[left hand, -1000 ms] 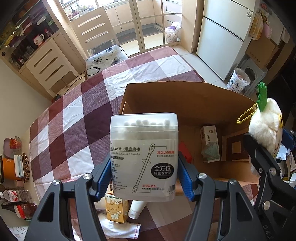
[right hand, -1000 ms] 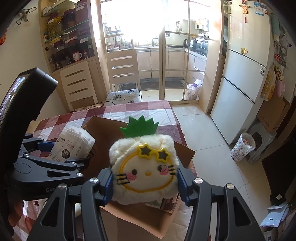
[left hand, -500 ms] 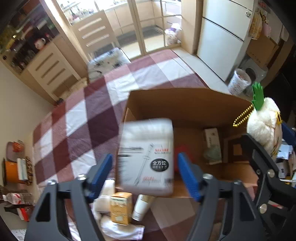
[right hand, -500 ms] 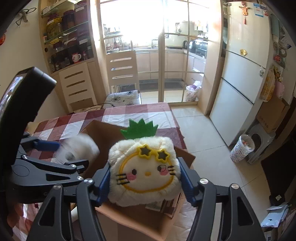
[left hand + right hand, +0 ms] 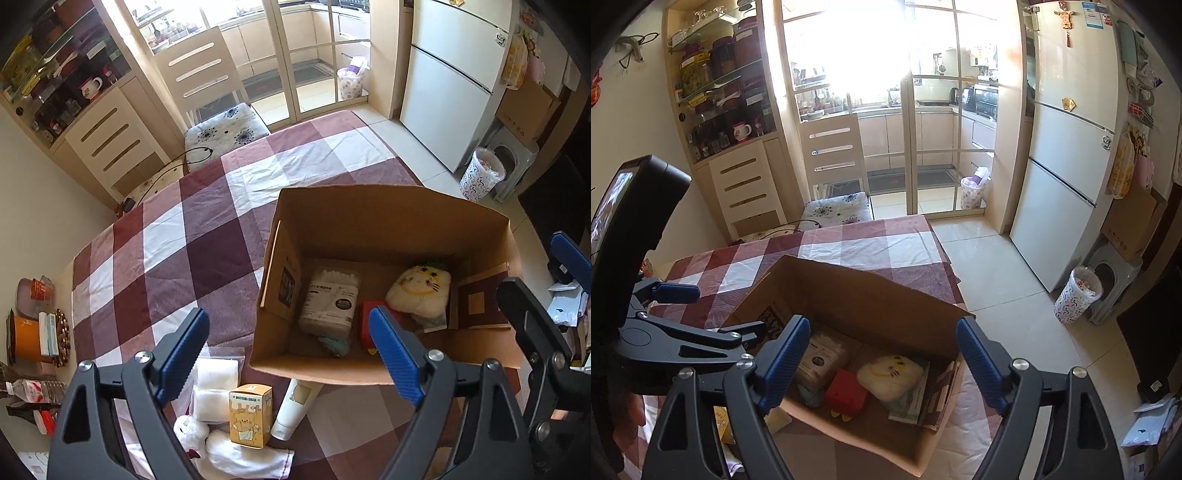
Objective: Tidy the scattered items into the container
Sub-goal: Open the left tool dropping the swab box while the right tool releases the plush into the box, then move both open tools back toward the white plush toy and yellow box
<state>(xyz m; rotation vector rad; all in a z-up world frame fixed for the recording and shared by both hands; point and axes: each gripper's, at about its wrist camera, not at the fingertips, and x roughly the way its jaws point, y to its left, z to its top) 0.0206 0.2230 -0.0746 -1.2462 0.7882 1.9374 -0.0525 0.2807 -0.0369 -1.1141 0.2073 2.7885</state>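
Opening over the cardboard box [image 5: 388,221], both jaws empty; cotton-swab tub [image 5: 330,302] and pineapple plush [image 5: 419,291] lie inside

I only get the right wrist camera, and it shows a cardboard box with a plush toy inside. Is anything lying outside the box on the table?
Observer: Yes. The left wrist view shows a yellow carton standing on the tablecloth just in front of the box.
Operator: Only that?
Observer: No. A white tube lies right beside it, with its top end hidden behind the box's near edge.
Operator: Anything soft out there?
Observer: A white fluffy toy lies on the other side of the carton, away from the tube.
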